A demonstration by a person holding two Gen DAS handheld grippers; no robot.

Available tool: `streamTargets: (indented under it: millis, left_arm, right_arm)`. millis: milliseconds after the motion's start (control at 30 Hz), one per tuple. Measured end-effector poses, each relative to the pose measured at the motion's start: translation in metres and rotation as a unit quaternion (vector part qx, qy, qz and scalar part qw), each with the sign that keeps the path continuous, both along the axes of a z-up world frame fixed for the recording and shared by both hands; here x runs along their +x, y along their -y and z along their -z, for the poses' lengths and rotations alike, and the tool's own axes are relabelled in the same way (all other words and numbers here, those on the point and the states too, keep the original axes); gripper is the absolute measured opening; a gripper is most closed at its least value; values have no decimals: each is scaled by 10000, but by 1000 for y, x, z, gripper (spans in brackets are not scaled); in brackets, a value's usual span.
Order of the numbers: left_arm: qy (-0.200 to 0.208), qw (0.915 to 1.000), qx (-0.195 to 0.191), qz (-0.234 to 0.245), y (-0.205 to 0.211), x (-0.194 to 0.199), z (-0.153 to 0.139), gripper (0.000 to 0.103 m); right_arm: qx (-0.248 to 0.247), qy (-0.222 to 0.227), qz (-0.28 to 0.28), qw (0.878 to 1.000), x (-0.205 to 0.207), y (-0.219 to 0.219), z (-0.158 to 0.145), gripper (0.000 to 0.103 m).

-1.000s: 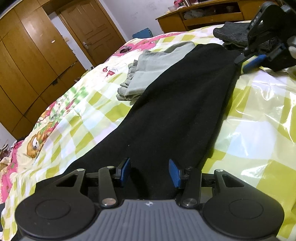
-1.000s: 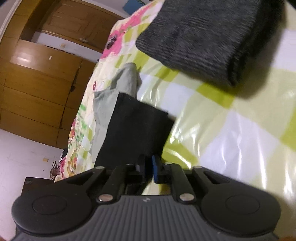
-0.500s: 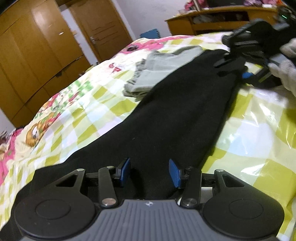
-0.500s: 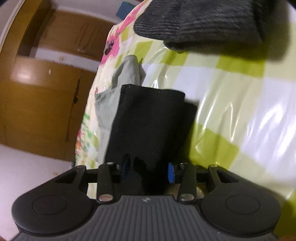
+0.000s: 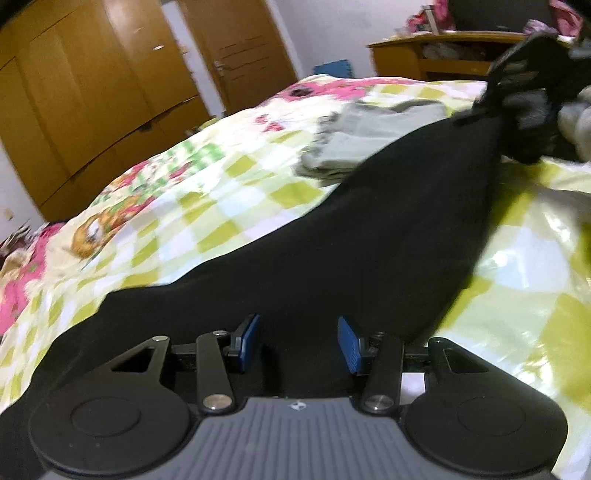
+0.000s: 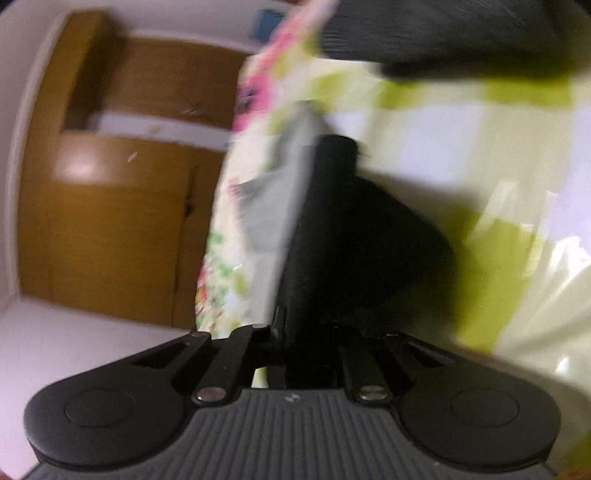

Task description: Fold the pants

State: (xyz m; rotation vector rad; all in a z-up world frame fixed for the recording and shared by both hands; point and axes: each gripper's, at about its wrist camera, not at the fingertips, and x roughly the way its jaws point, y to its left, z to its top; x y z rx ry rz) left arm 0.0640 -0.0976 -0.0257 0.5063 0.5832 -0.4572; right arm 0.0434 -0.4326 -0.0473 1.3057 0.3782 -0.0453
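Note:
Black pants (image 5: 369, 229) lie stretched along the bed. My left gripper (image 5: 297, 341) is open, its blue pads either side of the near end of the pants, low over the cloth. My right gripper (image 6: 306, 332) is shut on the far end of the black pants (image 6: 332, 229) and holds it raised off the bed. In the left wrist view the right gripper (image 5: 517, 99) shows at the far end of the pants, blurred, with the cloth bunched under it.
Folded grey-green pants (image 5: 362, 136) lie beside the black ones. A dark grey folded garment (image 6: 443, 33) lies beyond. The bed has a checked green and white cover (image 5: 517, 258). Wooden wardrobes (image 5: 92, 92) and a wooden desk (image 5: 443, 55) stand behind.
My right gripper opened over the far end of the black pants, then shut on it and lifted it. The left gripper stayed open at the near end while its view swung.

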Motion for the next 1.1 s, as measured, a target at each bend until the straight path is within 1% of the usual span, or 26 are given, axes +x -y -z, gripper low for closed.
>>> streamTargets:
  millis: [67,133,200,267,333,433,467,533,633,700,800,833,867,1000,1033,1067,1100]
  left_arm:
    - [26,9998,-77,-168,-14,1,-2,60]
    - [12,9993,-158,-341,-31,2,-5,60]
    - [52,9984,-209,-528,-49,1,-6,60]
    - [102,9970,-262,-722,-69,0,-8,60]
    - [133,9949,-350,-937,-90,-2,-11,60]
    - [181,9911,-463,-1233,-124,-5,-14,60]
    - [191,9897,-489,-1335,-136,-7,-14,60]
    - [180,9863,-530,-1553,-163,-9,-14,61]
    - [138,9808,-585,-1857,-199,-11,-12,61]
    - [123,9766,-661,-2043,-220,-14,-10,61]
    - [133,9703,-802,-2279,-250,-19,-10,61]
    - [146,9682,-843,-2351,-259,-21,-9,61]
    - [155,9665,-872,-2408,-267,-23,-9,61]
    - [172,9612,-895,-2604,-289,-31,-6,61]
    - [165,9601,-911,-2639,-294,-33,-5,61]
    - [156,9592,-935,-2664,-298,-36,-5,62]
    - [152,9583,-974,-2682,-303,-39,-4,64]
  right_arm:
    - [-239,170,-205,9994,6,-17,-23,9]
    - [-496,340,-532,9968,18,-40,-47,9]
    - [-875,444,-947,9907,34,-71,-72,9]
    - [-1238,528,-1330,9819,52,-104,-92,9]
    - [-1613,583,-1663,9710,69,-138,-107,9]
    - [-1930,581,-2177,9550,93,-193,-119,9]
    - [-2094,567,-2362,9472,101,-214,-122,9]
    - [-2511,567,-2736,9267,115,-262,-126,9]
    - [-2775,659,-3249,9017,127,-321,-125,9]
    - [-3047,728,-3527,8817,131,-362,-124,9]
    - [-3561,791,-4001,8407,137,-425,-120,9]
    - [-3834,784,-4171,8203,129,-451,-117,9]
    - [-4075,750,-4296,8023,130,-471,-112,9]
    - [-4723,515,-4737,7415,123,-529,-80,9]
    - [-4965,472,-4791,7223,119,-539,-72,9]
    - [-5278,456,-4818,6980,113,-552,-66,9]
    - [-5573,475,-4791,6764,108,-562,-61,9]
